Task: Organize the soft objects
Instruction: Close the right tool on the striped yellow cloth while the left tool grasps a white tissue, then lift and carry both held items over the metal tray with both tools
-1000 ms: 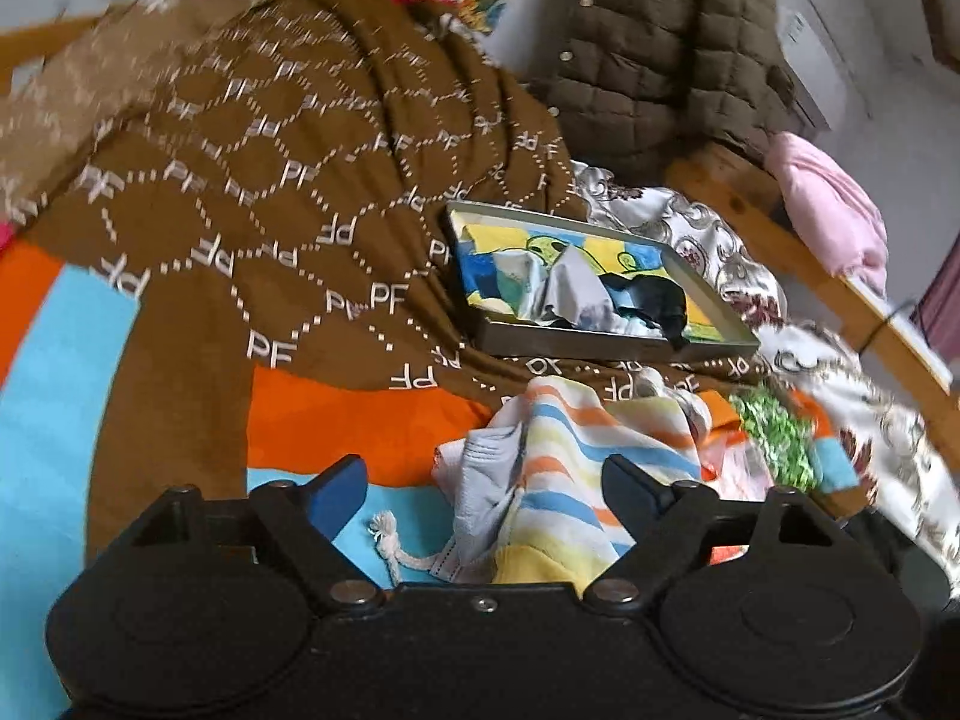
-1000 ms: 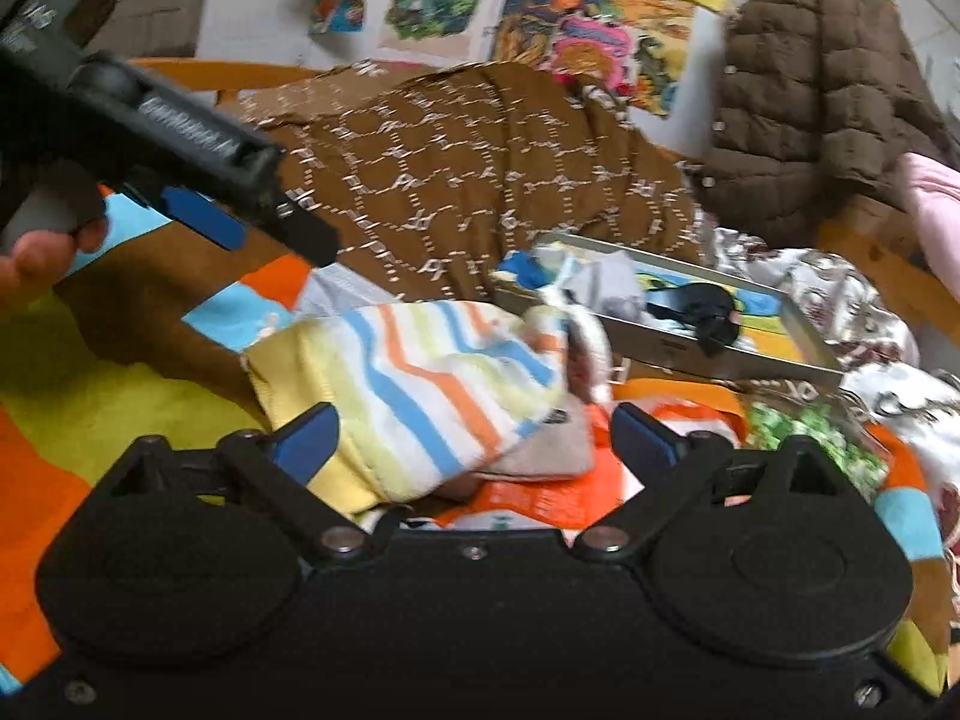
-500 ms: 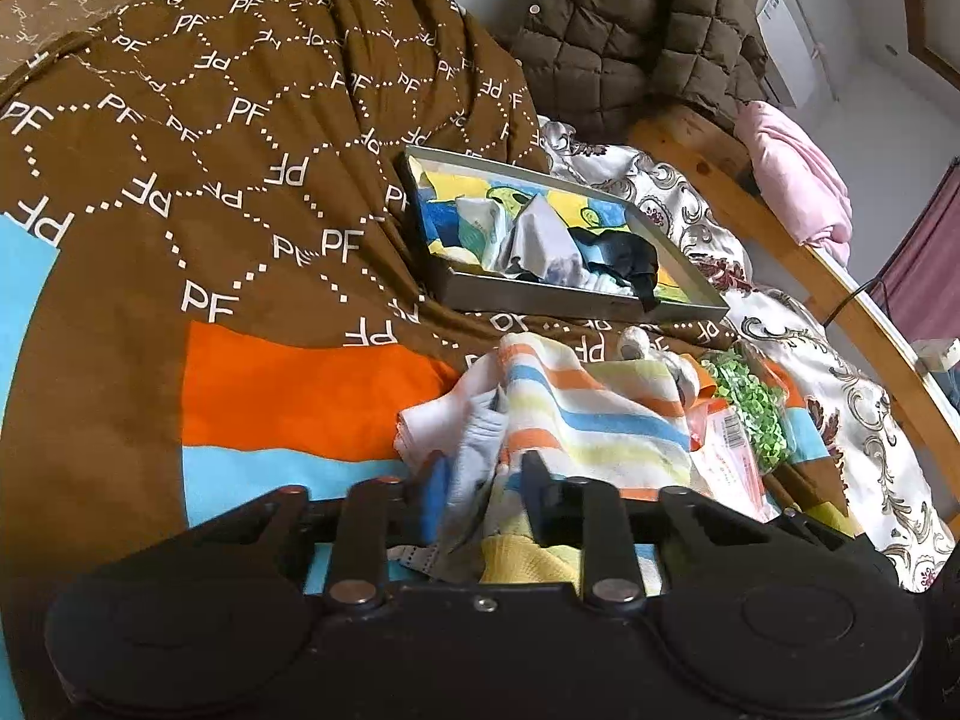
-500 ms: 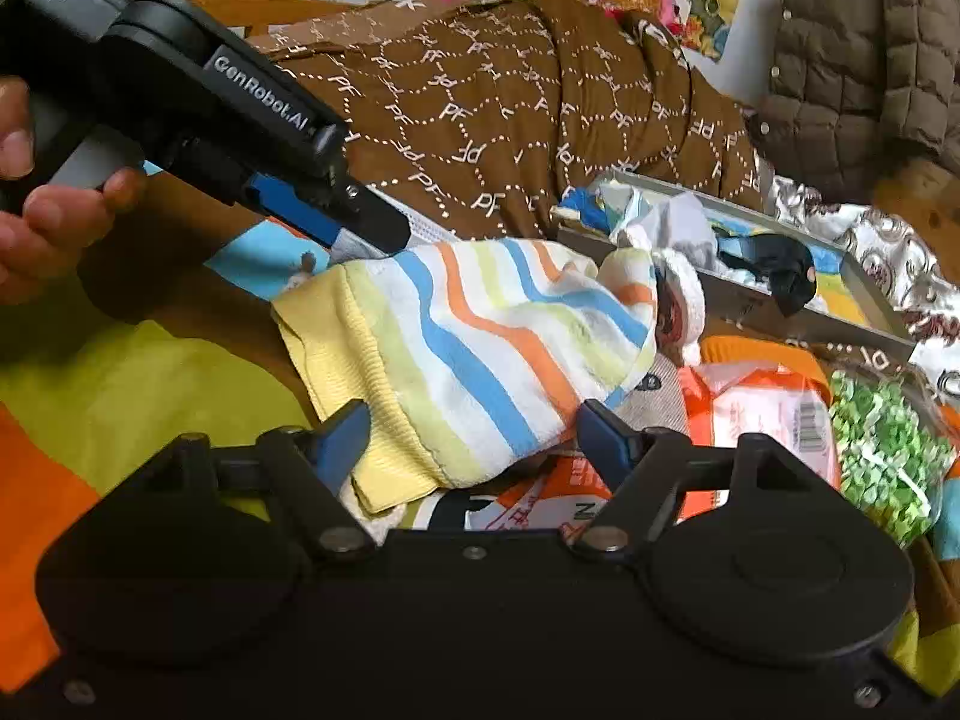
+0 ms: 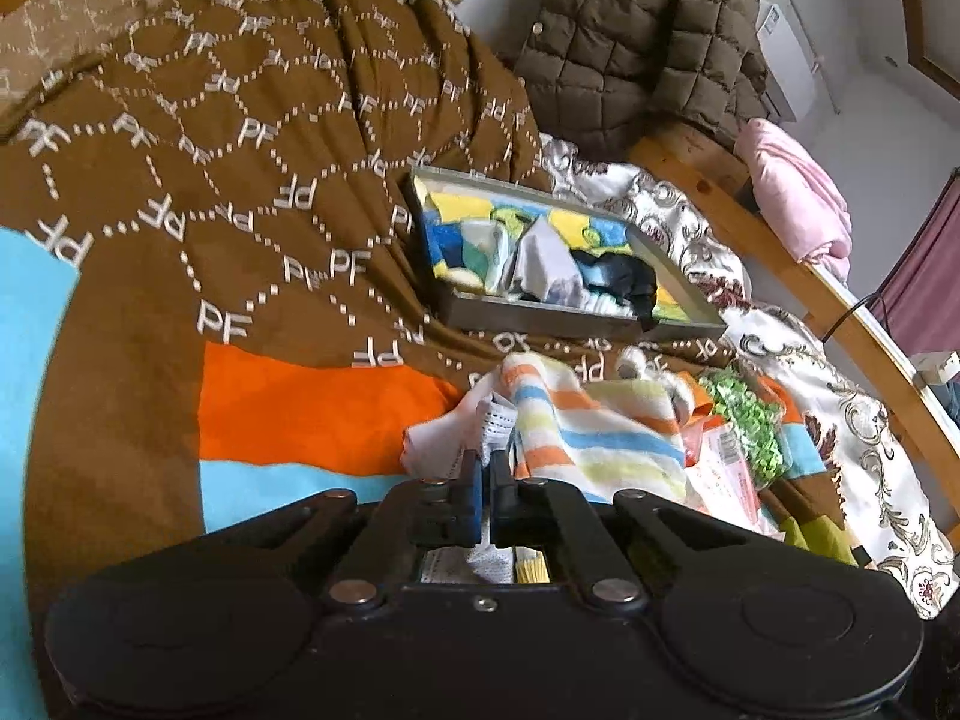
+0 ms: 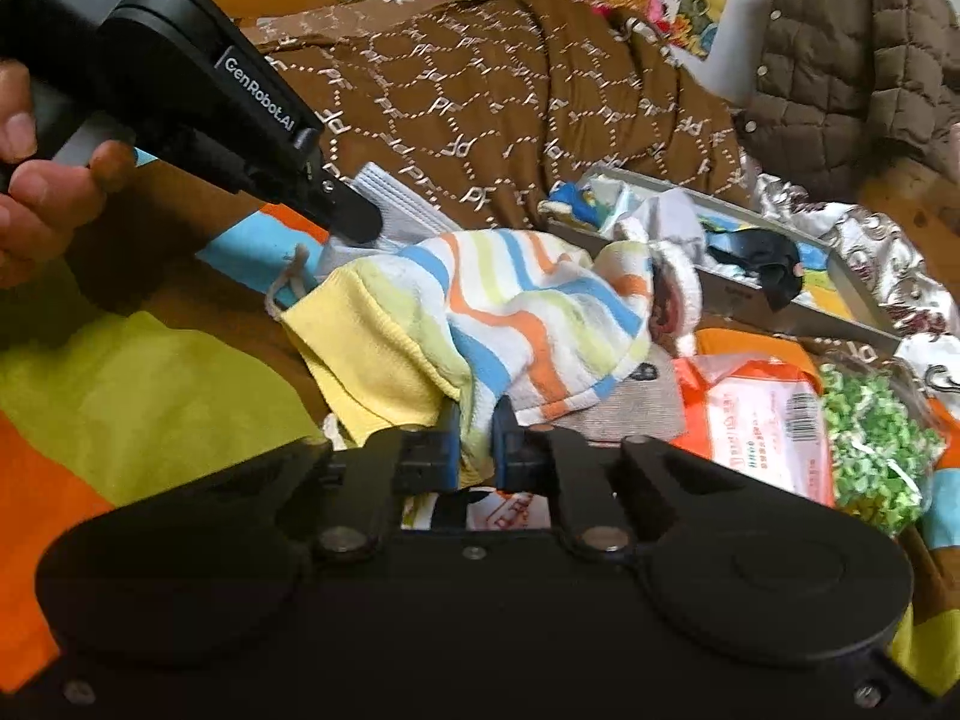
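Note:
A striped cloth with a yellow cuff (image 6: 510,318) lies on the bedspread, also seen in the left wrist view (image 5: 594,438). My right gripper (image 6: 475,450) is shut on its near striped edge. My left gripper (image 5: 485,480) is shut on a white dotted cloth (image 5: 456,444) at the striped cloth's left side; in the right wrist view the left gripper (image 6: 354,222) pinches a white ribbed cloth (image 6: 396,195). A grey tray (image 5: 540,318) beyond holds several small folded cloths, also seen in the right wrist view (image 6: 798,312).
A brown patterned blanket (image 5: 252,138) is heaped behind. An orange-printed plastic packet (image 6: 756,420) and a bag of green bits (image 6: 876,438) lie right of the cloth. A brown quilted jacket (image 5: 642,30) hangs at the back, a pink cloth (image 5: 798,186) on the wooden rail.
Both grippers went from wide open to shut: the left closed on the white cloth, the right on the striped cloth's edge. The striped cloth is bunched and slightly lifted.

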`<state>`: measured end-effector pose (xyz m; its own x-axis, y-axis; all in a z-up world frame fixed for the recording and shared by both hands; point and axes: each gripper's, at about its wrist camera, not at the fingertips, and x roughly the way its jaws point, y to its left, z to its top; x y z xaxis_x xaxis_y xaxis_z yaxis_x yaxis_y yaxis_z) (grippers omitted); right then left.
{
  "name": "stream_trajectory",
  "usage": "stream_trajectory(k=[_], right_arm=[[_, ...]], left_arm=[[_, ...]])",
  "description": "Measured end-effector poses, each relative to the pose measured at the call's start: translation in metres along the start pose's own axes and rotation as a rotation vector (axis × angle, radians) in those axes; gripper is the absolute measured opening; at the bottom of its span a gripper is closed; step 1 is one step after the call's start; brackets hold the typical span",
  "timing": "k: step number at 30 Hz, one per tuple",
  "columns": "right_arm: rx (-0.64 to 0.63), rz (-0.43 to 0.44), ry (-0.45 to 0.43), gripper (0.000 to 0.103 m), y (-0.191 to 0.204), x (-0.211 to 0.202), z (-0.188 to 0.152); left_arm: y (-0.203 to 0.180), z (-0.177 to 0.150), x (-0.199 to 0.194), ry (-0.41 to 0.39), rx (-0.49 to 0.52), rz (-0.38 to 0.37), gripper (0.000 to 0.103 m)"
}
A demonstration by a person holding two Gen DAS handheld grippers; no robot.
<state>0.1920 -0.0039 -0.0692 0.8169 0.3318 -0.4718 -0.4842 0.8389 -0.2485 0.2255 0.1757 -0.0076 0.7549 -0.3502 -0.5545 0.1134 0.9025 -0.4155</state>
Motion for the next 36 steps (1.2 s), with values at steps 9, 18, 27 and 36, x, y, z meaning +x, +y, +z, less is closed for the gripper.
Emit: stream_trajectory(k=[9,18,27,36], right_arm=[[0.013,-0.122,-0.092,0.003,-0.009,-0.054,0.007],[-0.029,-0.228,-0.162,0.003,-0.018,-0.121,0.028],[-0.128,-0.234,-0.178,0.003,-0.043,-0.189,0.109],[-0.191,-0.227,-0.19,0.003,-0.059,-0.214,0.199]], left_arm=[[-0.027,0.01,-0.047,-0.088,0.015,-0.014,0.0],[-0.066,0.025,-0.093,-0.144,0.015,-0.017,0.0],[-0.09,0.055,-0.128,-0.237,-0.025,-0.041,0.0],[-0.109,0.098,-0.149,-0.336,-0.12,-0.046,0.0]])
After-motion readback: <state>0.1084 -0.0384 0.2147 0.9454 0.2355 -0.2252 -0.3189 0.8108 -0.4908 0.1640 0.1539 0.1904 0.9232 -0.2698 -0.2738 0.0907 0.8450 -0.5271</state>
